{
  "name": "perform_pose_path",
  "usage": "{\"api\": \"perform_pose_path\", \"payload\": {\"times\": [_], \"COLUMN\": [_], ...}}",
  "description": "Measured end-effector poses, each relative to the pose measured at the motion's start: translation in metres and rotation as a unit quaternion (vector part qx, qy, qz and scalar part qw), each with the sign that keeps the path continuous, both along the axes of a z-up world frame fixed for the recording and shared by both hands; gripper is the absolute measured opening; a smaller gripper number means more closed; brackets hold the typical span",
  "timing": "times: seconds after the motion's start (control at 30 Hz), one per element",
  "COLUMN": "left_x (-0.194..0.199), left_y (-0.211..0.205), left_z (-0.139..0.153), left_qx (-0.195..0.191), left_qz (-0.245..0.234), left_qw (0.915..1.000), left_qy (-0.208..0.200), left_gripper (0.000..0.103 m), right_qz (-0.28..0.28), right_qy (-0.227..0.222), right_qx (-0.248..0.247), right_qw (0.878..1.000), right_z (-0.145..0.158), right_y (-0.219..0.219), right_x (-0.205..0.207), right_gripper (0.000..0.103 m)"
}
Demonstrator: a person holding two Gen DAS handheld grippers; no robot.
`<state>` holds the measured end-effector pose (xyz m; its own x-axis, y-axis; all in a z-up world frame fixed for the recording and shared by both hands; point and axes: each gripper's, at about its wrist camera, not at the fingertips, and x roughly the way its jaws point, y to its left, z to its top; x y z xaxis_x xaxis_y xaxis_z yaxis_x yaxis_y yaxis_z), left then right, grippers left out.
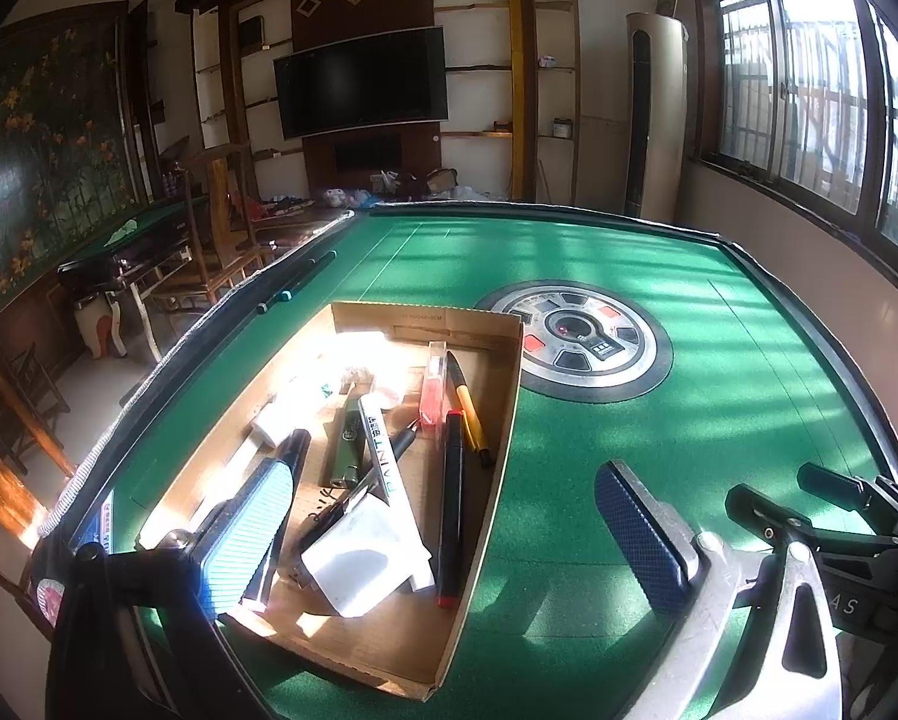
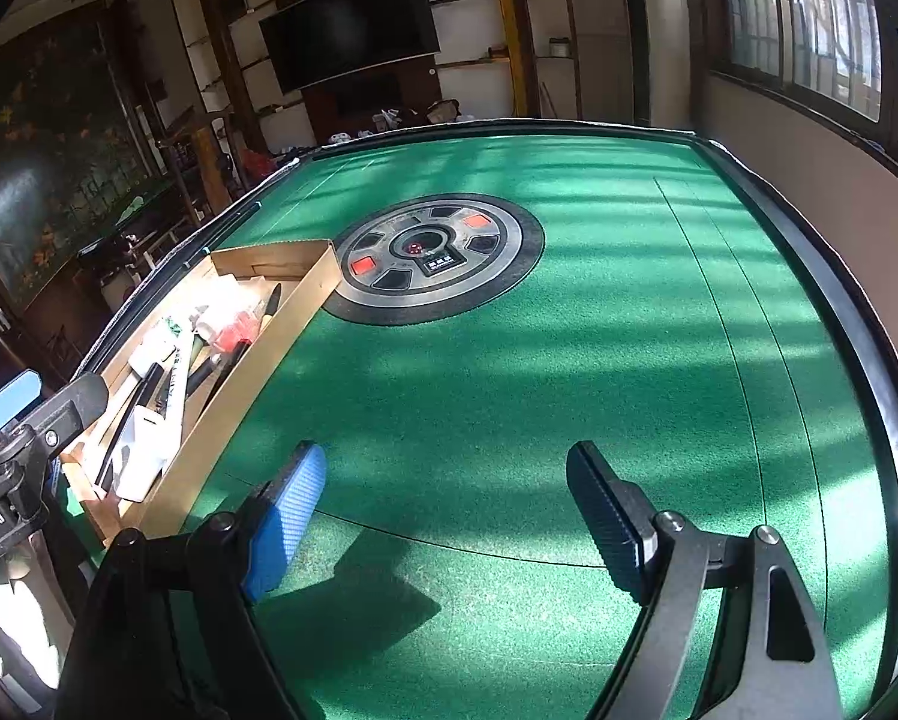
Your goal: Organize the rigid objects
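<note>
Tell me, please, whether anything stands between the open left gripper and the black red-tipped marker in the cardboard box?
Nothing visible does: the left gripper hangs open above the cardboard box, and the black red-tipped marker lies uncovered along its right wall.

My table (image 2: 508, 390) is green felt striped with pale sunlight, and its centre disc (image 2: 437, 255) is grey and black with 2 red-orange buttons. Left of that disc, my tan cardboard box (image 1: 496, 420) holds a yellow-and-black pen (image 1: 469, 408), a black marker (image 1: 451, 504) with red ends, and a clear red case (image 1: 434, 387). My gripper pads (image 2: 287, 516) are blue with a fine crosshatch.
</note>
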<state>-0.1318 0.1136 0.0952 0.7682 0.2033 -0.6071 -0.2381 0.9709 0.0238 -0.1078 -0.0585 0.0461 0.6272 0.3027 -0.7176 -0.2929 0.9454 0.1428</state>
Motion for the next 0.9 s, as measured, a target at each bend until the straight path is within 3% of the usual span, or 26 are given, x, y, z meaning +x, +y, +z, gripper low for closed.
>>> {"api": "perform_pose_path", "payload": {"times": [0.33,0.43,0.53,0.6,0.7,0.8,0.83,0.9], "left_x": [-0.012,-0.038,-0.073,-0.093,-0.100,-0.090,-0.087,-0.079], "left_y": [0.024,0.034,0.045,0.052,0.061,0.077,0.082,0.087], "left_z": [0.002,0.017,0.038,0.049,0.055,0.050,0.046,0.040], "left_qx": [-0.019,-0.002,0.012,0.008,0.016,-0.036,-0.053,-0.043], "left_qz": [0.024,0.053,0.068,0.077,0.089,0.044,0.050,0.079], "left_qw": [0.9992,0.9930,0.9770,0.9668,0.9676,0.9792,0.9810,0.9837], "left_qy": [-0.026,-0.106,-0.202,-0.244,-0.236,-0.195,-0.180,-0.156], "left_gripper": [0.102,0.102,0.102,0.102,0.102,0.102,0.102,0.102], "right_qz": [0.019,0.020,0.010,0.002,-0.013,-0.021,-0.018,-0.004], "right_qy": [-0.005,-0.029,-0.077,-0.110,-0.144,-0.153,-0.150,-0.138], "right_qx": [-0.019,-0.022,-0.015,-0.005,0.007,0.016,0.011,-0.005], "right_qw": [1.000,0.999,0.997,0.994,0.989,0.988,0.988,0.990], "right_z": [0.001,0.009,0.021,0.028,0.034,0.038,0.037,0.035], "right_y": [0.030,0.041,0.049,0.052,0.056,0.063,0.067,0.077], "right_x": [-0.008,-0.015,-0.027,-0.036,-0.047,-0.051,-0.050,-0.048], "right_gripper": [0.082,0.082,0.082,0.082,0.090,0.096,0.098,0.098]}}
